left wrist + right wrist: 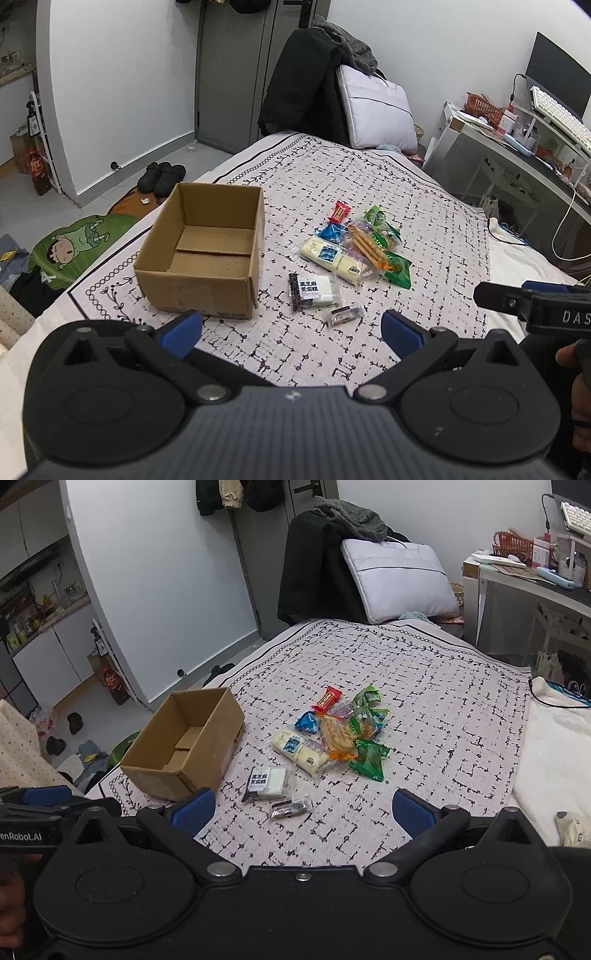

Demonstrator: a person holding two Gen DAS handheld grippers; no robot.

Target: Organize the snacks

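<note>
At the bottom of the frame the right gripper (302, 810) hangs over the patterned blanket (424, 701), blue pads spread wide with nothing between them. The box (184, 744) sits open at centre left. Snacks (332, 734) lie heaped at centre, two packets nearer the gripper. The left gripper (44, 801) shows at the left edge.

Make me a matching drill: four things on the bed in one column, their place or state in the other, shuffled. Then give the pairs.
Things
1. cardboard box
2. red candy wrapper
3. small dark packet
4. left claw

Place or state
A. nearest the claws
B. open, holding nothing
C. empty, left of the snacks
D. far end of the snack pile

Pairs: 1-C, 2-D, 3-A, 4-B
</note>
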